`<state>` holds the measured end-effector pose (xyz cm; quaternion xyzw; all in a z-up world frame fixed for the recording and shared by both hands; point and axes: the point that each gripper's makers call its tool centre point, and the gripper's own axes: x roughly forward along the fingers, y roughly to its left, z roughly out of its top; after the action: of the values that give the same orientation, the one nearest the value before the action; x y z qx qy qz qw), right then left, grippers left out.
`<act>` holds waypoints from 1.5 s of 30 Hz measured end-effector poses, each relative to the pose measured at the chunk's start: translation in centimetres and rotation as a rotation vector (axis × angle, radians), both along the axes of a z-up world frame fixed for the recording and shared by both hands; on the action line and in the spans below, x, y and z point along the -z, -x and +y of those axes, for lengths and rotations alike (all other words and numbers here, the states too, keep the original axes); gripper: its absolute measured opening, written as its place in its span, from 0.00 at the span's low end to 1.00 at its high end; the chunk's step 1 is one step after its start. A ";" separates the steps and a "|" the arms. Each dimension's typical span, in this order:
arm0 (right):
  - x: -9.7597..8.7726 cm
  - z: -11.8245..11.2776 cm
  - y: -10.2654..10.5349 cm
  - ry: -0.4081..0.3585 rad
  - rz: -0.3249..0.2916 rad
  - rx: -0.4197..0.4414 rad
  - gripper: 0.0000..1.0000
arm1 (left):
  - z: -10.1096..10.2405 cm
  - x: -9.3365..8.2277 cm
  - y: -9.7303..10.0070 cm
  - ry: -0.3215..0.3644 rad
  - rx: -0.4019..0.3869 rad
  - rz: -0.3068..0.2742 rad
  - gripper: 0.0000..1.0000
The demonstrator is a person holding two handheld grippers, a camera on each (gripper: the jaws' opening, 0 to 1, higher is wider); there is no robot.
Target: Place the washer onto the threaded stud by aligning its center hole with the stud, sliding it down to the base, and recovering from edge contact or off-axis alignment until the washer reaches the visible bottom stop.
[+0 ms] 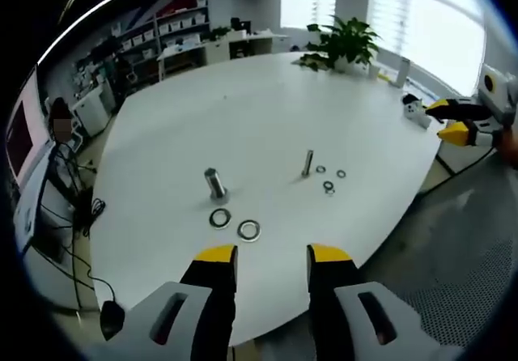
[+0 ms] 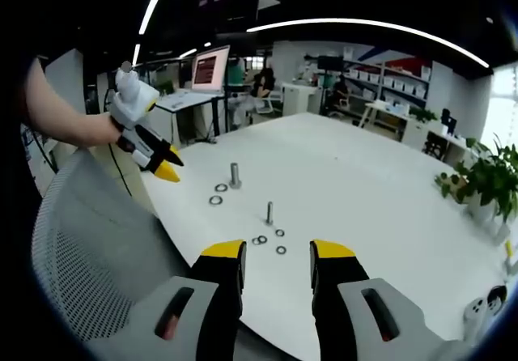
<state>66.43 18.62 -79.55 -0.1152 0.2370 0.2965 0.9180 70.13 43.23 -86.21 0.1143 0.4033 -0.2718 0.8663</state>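
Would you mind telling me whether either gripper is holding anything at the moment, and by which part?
Nothing is held: the left gripper and the right gripper are both open, with the washers lying on the table.

left gripper view: off table [image 1: 267, 110] edge, facing window | right gripper view: opposite edge | shared: studs, washers

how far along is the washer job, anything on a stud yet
Done: nothing yet. Both large washers lie flat on the white table beside the thick stud, and the small washers lie by the thin stud. In hand: nothing; the left tool and right tool are open and empty, short of the parts. Left: pick up a washer, align, slide it down.
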 end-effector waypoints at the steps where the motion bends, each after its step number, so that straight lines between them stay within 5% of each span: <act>1: 0.0 0.0 0.0 -0.002 0.003 0.000 0.34 | 0.0 0.2 -0.2 -0.005 0.002 0.006 0.33; 45: -0.3 -0.3 -0.1 -0.034 -0.003 0.022 0.35 | -0.2 10.3 -5.2 -0.287 0.250 0.335 0.30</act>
<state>66.55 18.33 -79.26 -0.0976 0.2316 0.2902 0.9234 75.36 43.07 -96.48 0.2388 0.5583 -0.3320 0.7218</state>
